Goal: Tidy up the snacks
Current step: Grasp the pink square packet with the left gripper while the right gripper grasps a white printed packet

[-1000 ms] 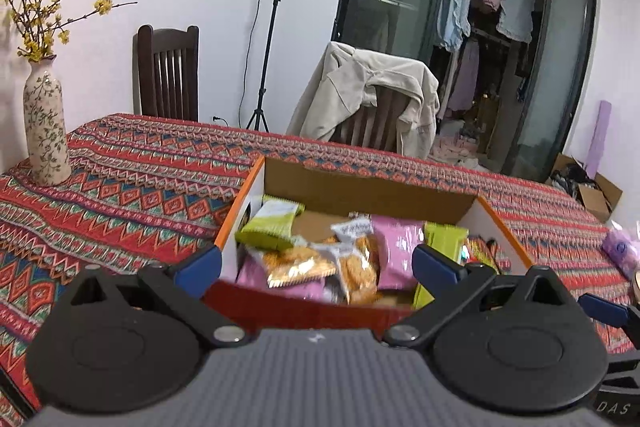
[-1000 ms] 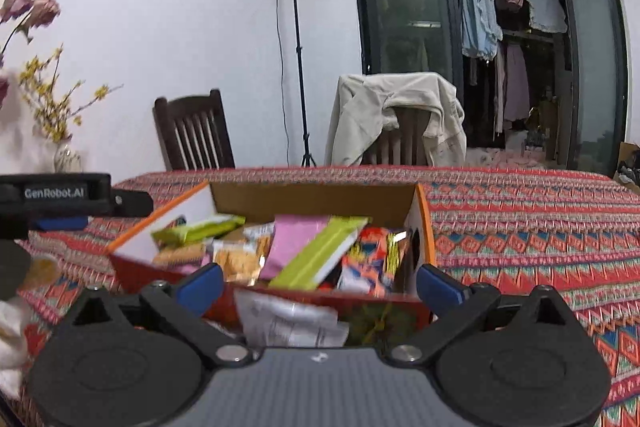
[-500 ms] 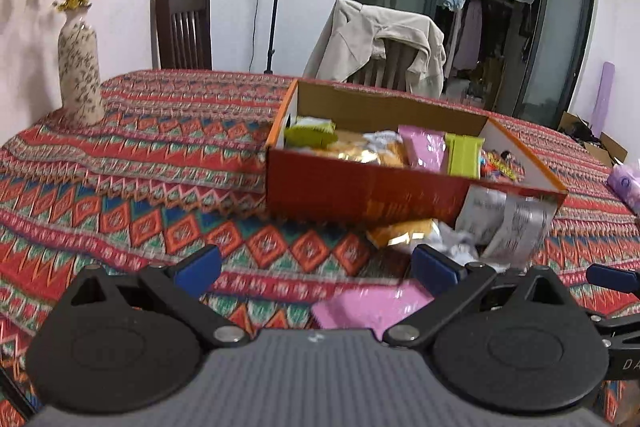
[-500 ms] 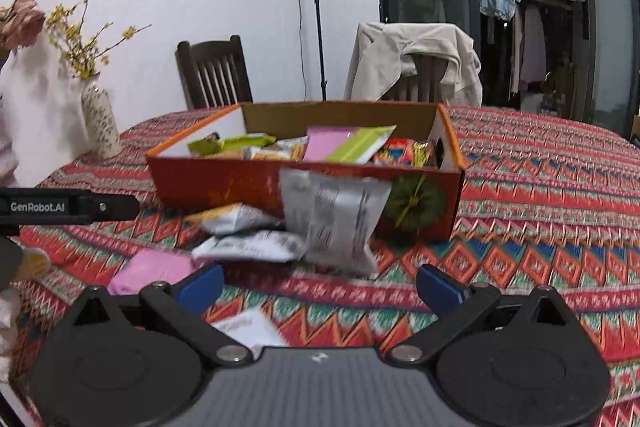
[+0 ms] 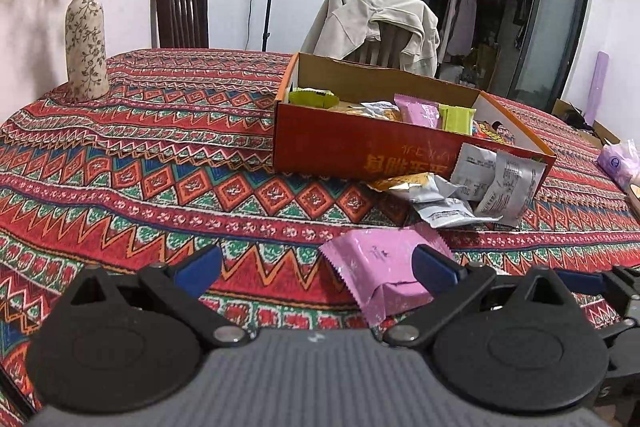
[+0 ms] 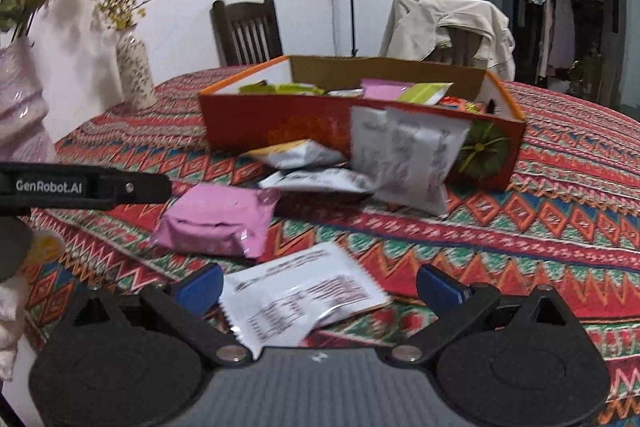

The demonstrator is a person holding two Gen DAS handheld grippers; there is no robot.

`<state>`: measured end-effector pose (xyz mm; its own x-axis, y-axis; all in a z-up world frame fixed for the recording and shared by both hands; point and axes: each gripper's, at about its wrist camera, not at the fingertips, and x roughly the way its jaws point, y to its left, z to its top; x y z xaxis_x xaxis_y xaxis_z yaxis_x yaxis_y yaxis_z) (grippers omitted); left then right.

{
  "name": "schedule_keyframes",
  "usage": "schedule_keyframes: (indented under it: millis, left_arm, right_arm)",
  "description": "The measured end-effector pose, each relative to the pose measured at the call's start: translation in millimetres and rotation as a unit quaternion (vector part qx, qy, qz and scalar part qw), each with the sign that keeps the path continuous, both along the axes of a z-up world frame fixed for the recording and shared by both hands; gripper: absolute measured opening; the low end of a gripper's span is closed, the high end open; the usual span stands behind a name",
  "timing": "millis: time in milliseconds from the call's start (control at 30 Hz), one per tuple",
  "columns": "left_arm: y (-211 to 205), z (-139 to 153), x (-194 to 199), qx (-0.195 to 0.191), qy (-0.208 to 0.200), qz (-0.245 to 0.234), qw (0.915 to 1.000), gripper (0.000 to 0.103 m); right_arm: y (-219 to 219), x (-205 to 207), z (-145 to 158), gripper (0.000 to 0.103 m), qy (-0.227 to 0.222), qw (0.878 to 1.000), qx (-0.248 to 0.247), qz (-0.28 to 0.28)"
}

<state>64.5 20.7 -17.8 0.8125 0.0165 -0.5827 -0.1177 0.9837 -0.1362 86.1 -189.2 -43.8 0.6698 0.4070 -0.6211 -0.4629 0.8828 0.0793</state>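
Where flat on cloth, crinkled pink packet (image 5: 384,267)

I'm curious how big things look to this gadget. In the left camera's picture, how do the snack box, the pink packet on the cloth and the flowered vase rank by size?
1. Snack box, clearly the largest.
2. Pink packet and flowered vase: they look about alike. The packet lies much nearer the camera, so I won't rank them.

vase (image 5: 85,41): I see it upright on the tabletop (image 5: 168,131), yellow flowers in it
wooden chair (image 5: 181,11): behind the vase
jacket (image 5: 376,23): draped over another chair, right of the vase
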Motion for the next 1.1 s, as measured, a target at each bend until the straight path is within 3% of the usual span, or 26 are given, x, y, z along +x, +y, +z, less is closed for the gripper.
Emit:
schedule_keyframes:
  millis: [100,167,333,533,867,900,1100]
  left_arm:
    - [3,0,-3,-0.003,-0.001,0.001,1.0000,0.103]
    - [4,-1,-5,-0.005,-0.001,0.001,1.0000,0.103]
    - [6,-4,-6,-0.011,0.002,0.000,0.9999,0.103]
    - [8,-7,-7,-0.014,0.005,0.002,0.9999,0.103]
    - [5,-6,-3,-0.014,0.009,0.002,0.9999,0.103]
    - [3,-6,-2,-0.013,0.010,0.000,0.9999,0.103]
    - [-14,-7,11,-0.008,0.020,-0.011,0.9997,0.103]
  right_arm:
    - [8,1,-8,0.103,0.010,1.000,-0.011,0.002]
    - [14,-1,-11,0.103,-0.006,0.999,-0.031,0.001]
    - [14,-1,-12,0.102,-0.013,1.000,-0.027,0.008]
    - [13,-8,-10,0.088,-0.029,0.999,-0.023,0.021]
    - [1,-12,-8,0.074,-0.035,0.999,-0.009,0.018]
    - [-1,-12,-8,0.058,-0.035,0.999,-0.006,0.017]
    - [-18,-10,-3,0.057,-0.042,0.999,0.013,0.000]
